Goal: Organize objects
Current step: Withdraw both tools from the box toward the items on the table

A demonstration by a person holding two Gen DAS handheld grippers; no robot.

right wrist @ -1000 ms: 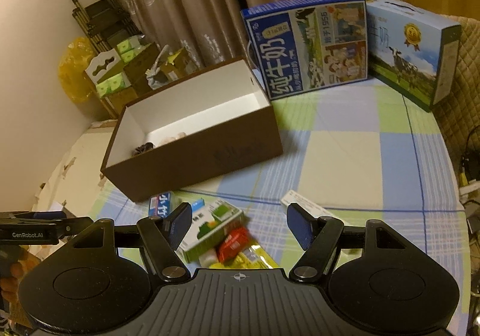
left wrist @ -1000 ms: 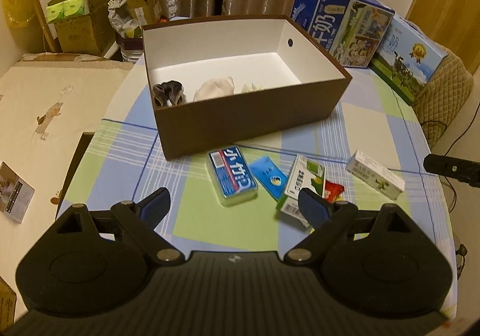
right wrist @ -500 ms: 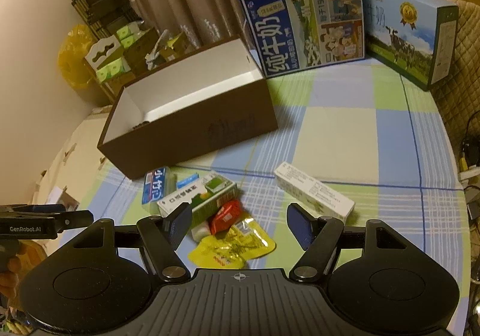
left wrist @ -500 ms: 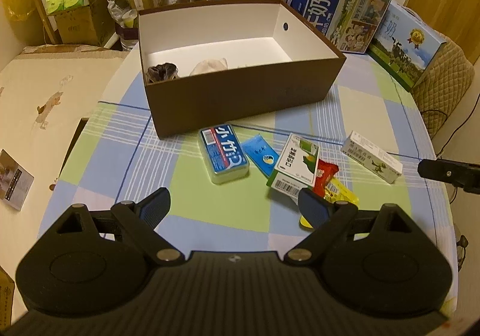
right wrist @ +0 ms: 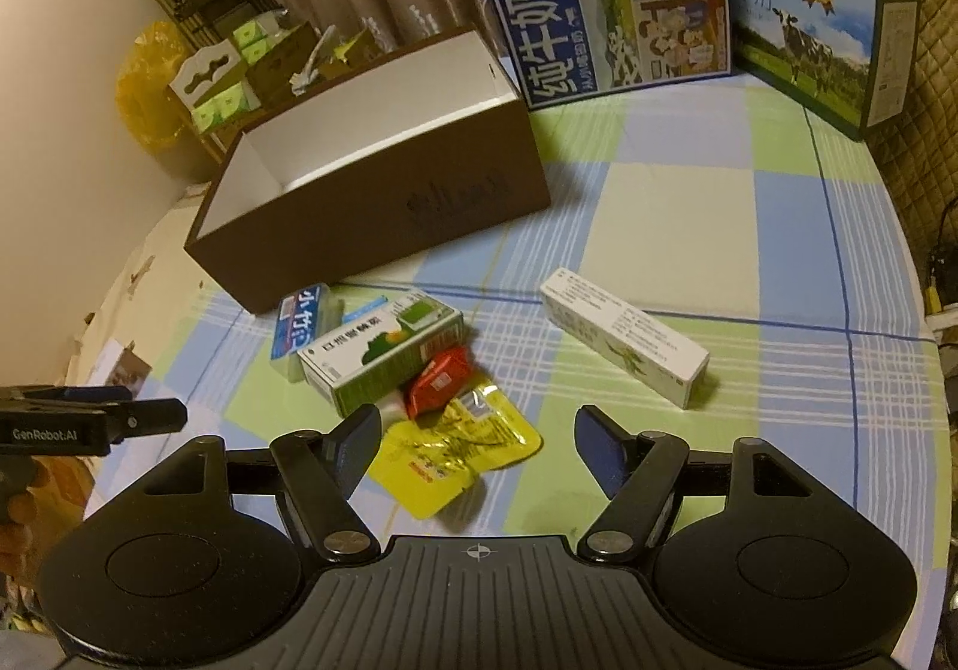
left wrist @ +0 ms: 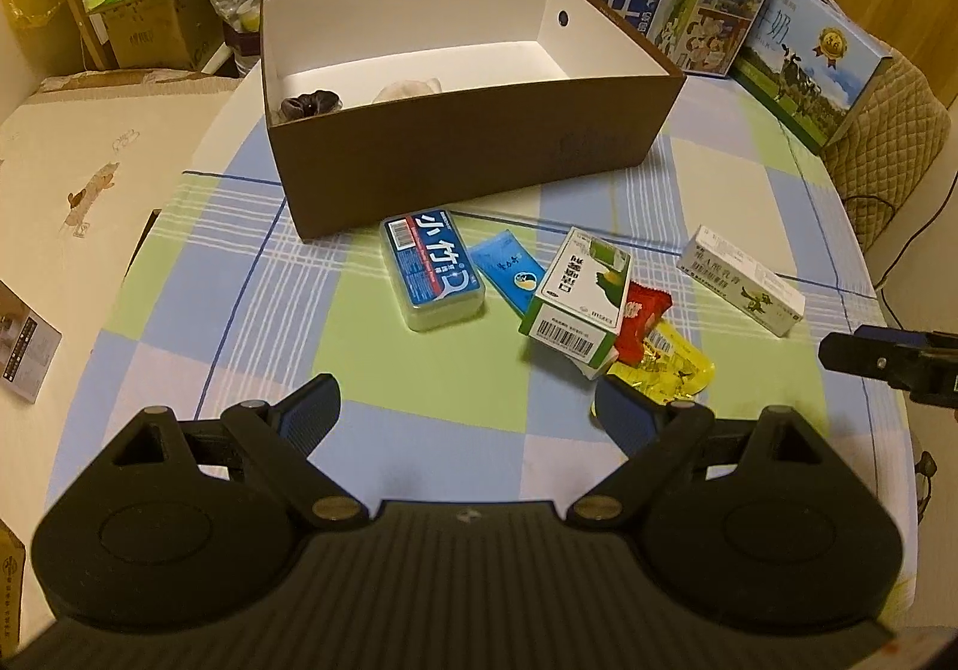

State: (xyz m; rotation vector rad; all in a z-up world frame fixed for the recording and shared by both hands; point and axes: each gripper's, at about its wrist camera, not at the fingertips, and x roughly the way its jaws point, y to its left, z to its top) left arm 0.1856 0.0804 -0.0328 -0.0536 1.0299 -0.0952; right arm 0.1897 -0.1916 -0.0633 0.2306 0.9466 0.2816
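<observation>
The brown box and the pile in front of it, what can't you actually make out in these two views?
- Brown box contents: in the left wrist view the near wall hides all but the tops of a dark thing and a pale thing; in the right wrist view neither shows.
- Blue packet: partly under the green and white carton in both views.
- Yellow pouch: print too small; the left gripper finger covers its corner.

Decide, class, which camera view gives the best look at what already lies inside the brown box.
The left wrist view. It looks down over the near wall of the brown box to a dark bundle and a pale bundle on the floor. The right wrist view shows only the box's white inner walls.
</observation>
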